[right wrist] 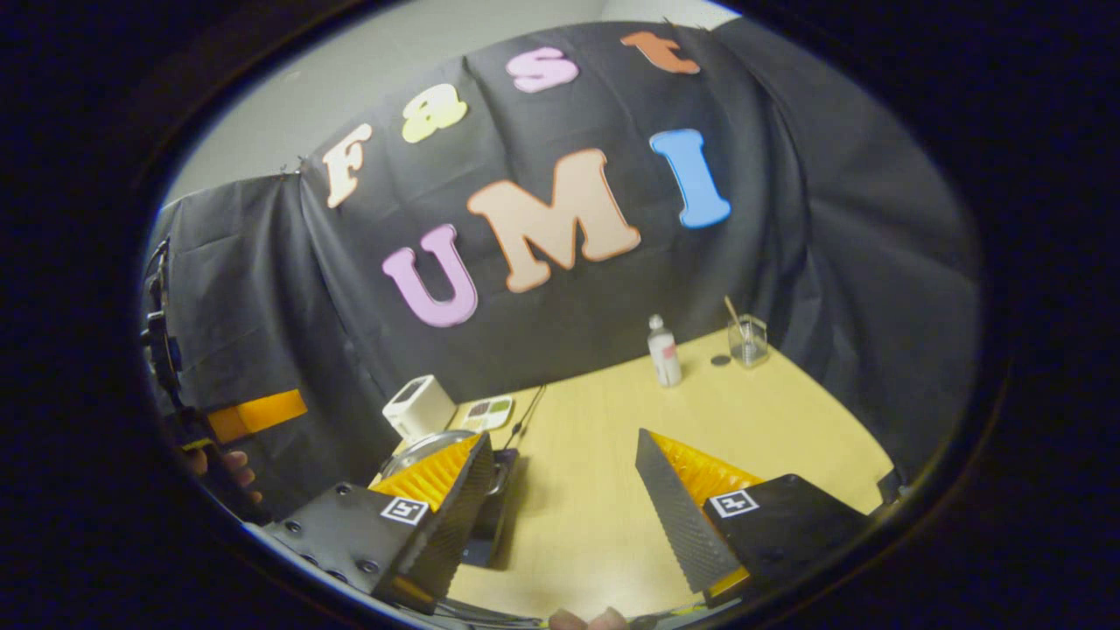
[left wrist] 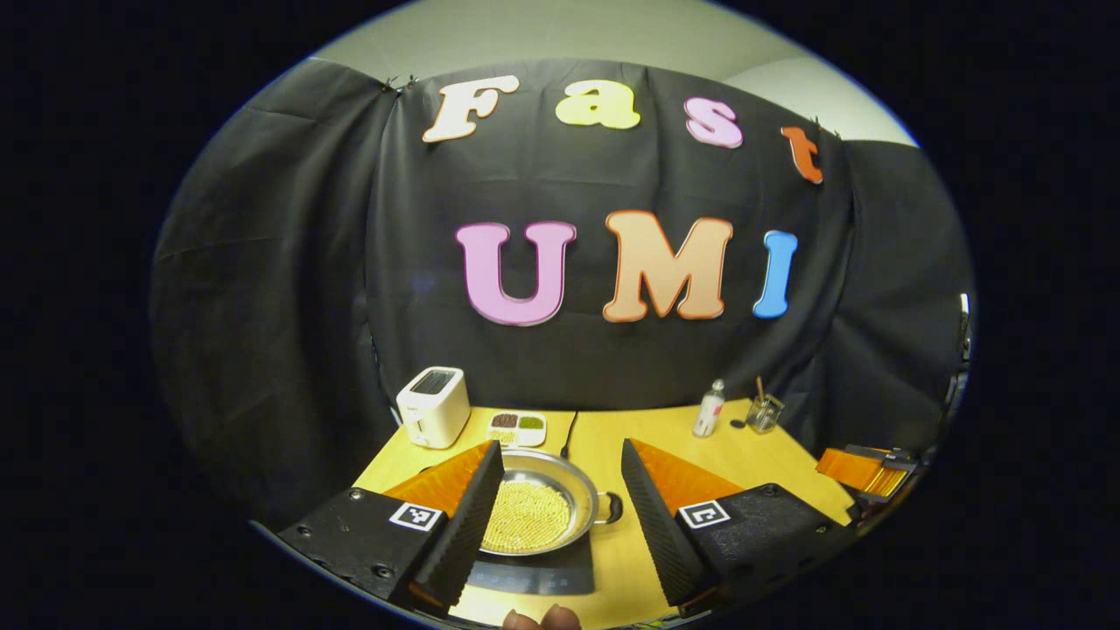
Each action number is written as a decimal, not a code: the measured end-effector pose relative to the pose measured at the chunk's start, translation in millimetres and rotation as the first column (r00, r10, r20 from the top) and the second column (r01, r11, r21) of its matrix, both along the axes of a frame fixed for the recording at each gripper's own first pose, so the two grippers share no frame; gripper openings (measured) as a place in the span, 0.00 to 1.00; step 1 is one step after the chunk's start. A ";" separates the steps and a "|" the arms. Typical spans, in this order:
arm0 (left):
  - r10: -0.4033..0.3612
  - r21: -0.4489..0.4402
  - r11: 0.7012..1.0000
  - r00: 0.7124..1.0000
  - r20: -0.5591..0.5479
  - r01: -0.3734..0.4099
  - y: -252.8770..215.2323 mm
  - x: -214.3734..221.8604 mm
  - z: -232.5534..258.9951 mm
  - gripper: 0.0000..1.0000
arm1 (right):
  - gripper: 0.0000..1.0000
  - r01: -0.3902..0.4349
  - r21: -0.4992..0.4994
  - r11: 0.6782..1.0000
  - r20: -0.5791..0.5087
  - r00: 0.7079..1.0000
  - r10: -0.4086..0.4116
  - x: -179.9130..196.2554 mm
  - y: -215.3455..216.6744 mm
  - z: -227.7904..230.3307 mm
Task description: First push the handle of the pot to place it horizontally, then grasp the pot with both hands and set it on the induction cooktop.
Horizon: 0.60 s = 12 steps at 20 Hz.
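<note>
In the left gripper view, the pot (left wrist: pixel 535 503) is seen resting on the dark induction cooktop (left wrist: pixel 534 577), near the front edge of the yellow table (left wrist: pixel 744 455), toward its left side. The left gripper (left wrist: pixel 560 516) is held above it with jaws wide and nothing between them. The set-down appears done, so a straight withdrawal is advised, without brushing the side handle (left wrist: pixel 612 507). The pot is shallow, of bright steel, with yellowish grains covering its bottom.

In the right gripper view, the right gripper (right wrist: pixel 564 499) is spread wide over bare table (right wrist: pixel 787 420). The pot's rim (right wrist: pixel 429 442) is glimpsed behind its own left finger (right wrist: pixel 455 507), atop the cooktop (right wrist: pixel 490 516).
</note>
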<state>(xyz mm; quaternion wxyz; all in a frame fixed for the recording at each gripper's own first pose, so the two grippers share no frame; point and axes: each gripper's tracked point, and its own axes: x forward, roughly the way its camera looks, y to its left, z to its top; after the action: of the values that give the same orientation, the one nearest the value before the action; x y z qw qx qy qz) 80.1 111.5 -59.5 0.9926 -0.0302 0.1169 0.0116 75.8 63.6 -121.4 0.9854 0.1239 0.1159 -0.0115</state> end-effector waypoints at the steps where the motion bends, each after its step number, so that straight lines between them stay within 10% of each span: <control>1: 0.002 0.014 1.000 0.999 0.045 -0.002 1.6 -5.8 16.4 0.83 | 0.92 -0.007 -0.043 0.999 0.049 0.999 0.010 -1.6 5.4 18.8; 7: -0.006 0.105 0.994 0.958 0.286 -0.025 9.2 -63.1 86.9 0.82 | 1.00 -0.067 -0.298 0.952 0.238 0.961 0.143 -26.3 74.6 108.8; 12: -0.035 0.061 0.998 0.968 0.248 0.020 3.4 -99.8 73.6 0.82 | 0.94 -0.059 -0.309 0.949 0.278 0.949 0.150 -65.4 105.0 131.2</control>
<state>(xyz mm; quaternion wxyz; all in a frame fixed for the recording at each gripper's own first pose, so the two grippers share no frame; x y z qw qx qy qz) -19.7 115.0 14.1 1.0000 -0.0010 -0.0087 -0.0026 10.4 168.6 9.8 0.9981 -0.0313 -0.0307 0.0429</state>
